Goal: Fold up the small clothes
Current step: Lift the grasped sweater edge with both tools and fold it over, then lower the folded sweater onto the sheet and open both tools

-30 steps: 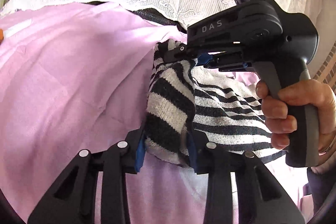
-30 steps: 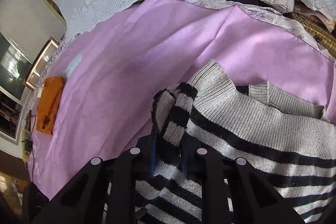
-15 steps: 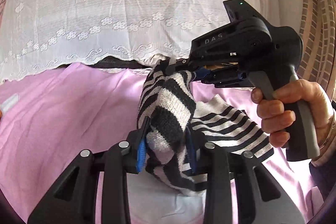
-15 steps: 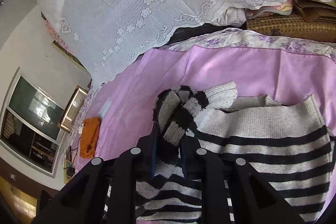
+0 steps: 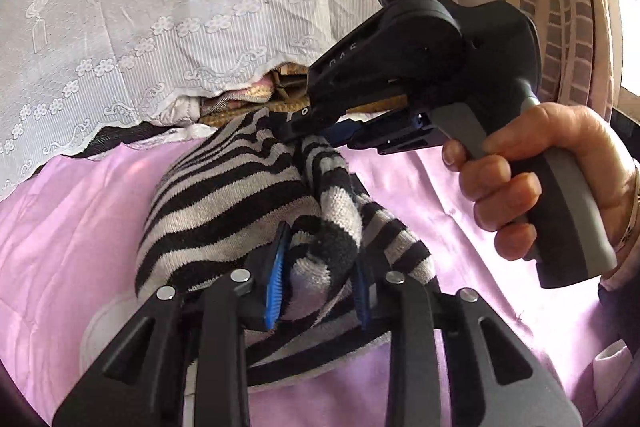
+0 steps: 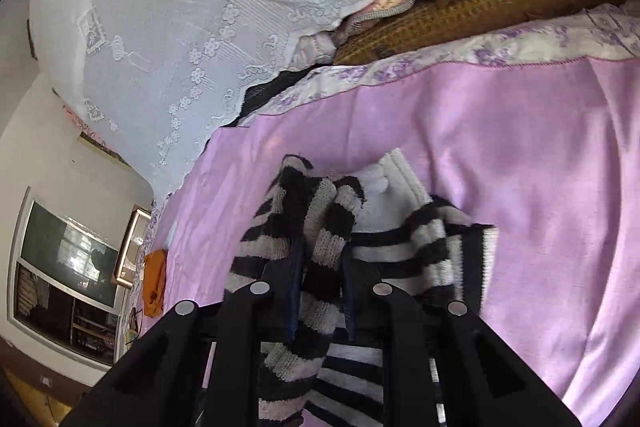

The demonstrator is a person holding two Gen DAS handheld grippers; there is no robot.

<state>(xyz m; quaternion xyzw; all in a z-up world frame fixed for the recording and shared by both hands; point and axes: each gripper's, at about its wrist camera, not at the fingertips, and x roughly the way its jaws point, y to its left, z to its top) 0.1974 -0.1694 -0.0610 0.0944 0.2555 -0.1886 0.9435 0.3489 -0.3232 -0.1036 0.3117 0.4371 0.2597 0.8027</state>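
Above pink bedsheet [image 5: 60, 227], left tool [image 5: 318, 291] and right tool [image 6: 320, 291] clamp striped sweater [image 5: 224, 195], lifting bunched edges to fold.

Pink sheet [image 6: 520, 155] under white lace curtain [image 5: 140, 7]; woven mat [image 6: 480, 3]; orange cloth [image 6: 154, 283] near window [image 6: 60, 267].

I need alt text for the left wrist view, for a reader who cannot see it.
The left gripper is shut on a black-and-grey striped knit garment, lifted above a pink sheet. The right gripper, held in a hand, pinches the same garment higher up, before a white lace cover.
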